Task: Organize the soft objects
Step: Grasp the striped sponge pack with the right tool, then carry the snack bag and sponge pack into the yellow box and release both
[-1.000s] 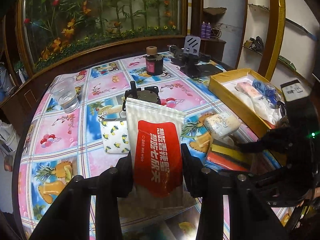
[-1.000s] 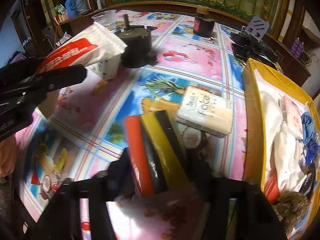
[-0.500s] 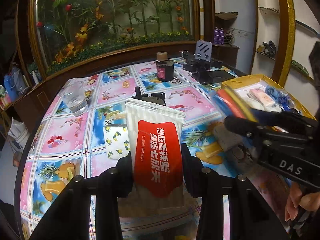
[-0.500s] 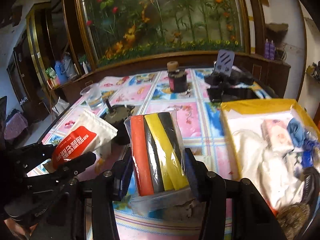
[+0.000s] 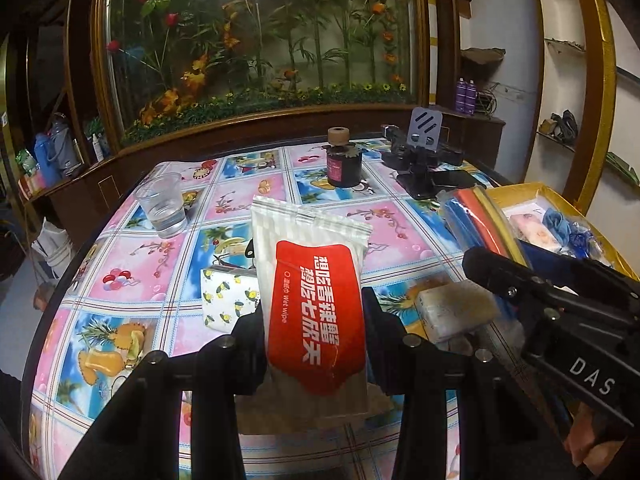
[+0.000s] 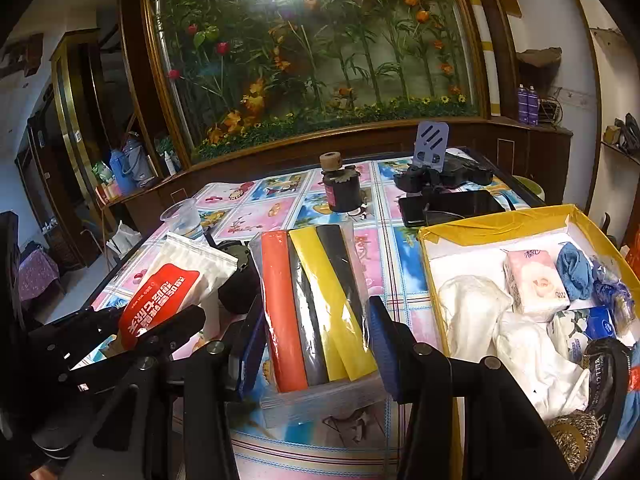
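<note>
My left gripper is shut on a white wet-wipe pack with a red label and holds it upright above the table. The right wrist view shows that pack at lower left. My right gripper is shut on a clear bag of sponges striped orange, grey, yellow and black. The bag hangs above the table, just left of the yellow box. In the left wrist view the sponge bag sticks up at the right, over the box's near corner.
Inside the box lie white cloths, a pink tissue pack and blue items. On the patterned tablecloth are a lemon-print tissue pack, a pale tissue pack, a plastic cup, a dark jar and a phone stand.
The right gripper has lifted the sponge bag off the table and rolled it upright beside the box. The left gripper has turned a little with the wipes still in it.
</note>
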Tool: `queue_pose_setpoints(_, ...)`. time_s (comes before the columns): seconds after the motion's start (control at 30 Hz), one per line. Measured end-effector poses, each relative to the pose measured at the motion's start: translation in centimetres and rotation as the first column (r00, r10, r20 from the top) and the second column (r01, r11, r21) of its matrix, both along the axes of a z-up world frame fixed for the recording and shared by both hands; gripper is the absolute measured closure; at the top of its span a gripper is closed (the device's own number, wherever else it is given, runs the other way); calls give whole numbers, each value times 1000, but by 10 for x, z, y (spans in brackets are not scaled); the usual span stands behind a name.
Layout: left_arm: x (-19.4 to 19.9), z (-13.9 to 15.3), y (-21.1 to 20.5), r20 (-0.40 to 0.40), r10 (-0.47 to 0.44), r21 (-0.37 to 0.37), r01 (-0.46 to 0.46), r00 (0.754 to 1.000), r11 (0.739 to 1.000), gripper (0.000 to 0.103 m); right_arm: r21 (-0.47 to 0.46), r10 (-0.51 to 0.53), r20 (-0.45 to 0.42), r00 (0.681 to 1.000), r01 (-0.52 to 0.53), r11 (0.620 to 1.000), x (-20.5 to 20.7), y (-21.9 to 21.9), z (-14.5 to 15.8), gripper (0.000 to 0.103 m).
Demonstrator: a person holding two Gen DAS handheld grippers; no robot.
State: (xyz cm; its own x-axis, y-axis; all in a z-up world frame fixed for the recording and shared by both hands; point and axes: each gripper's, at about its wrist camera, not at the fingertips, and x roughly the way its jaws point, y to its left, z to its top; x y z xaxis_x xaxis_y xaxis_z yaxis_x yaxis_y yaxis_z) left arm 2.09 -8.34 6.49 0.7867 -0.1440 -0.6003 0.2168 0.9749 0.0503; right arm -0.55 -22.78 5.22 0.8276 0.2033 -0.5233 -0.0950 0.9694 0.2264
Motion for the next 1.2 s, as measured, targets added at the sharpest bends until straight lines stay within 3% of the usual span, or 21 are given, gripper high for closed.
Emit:
queue_pose_setpoints(0.63, -7, 4, -2, 69, 33, 47, -36, 997, 998, 64, 17, 5, -3, 1000, -5, 1000, 1, -3, -1, 50)
queue_pose_setpoints(0.9, -7, 13, -5, 63, 24, -16, -23, 998, 1000, 64, 105, -11, 16, 1000, 10, 994, 0, -24, 9, 50)
queue_pose_setpoints(1.0, -2, 17, -12, 32, 0, -82, 3, 999, 997, 64, 147, -63, 63, 996, 53, 988, -5, -50, 24, 51)
queue_pose_setpoints(1.2, 2, 20, -46, 6, -63, -136, 63, 998, 989, 64, 183, -179, 108, 978, 157, 971, -12, -105, 40, 51)
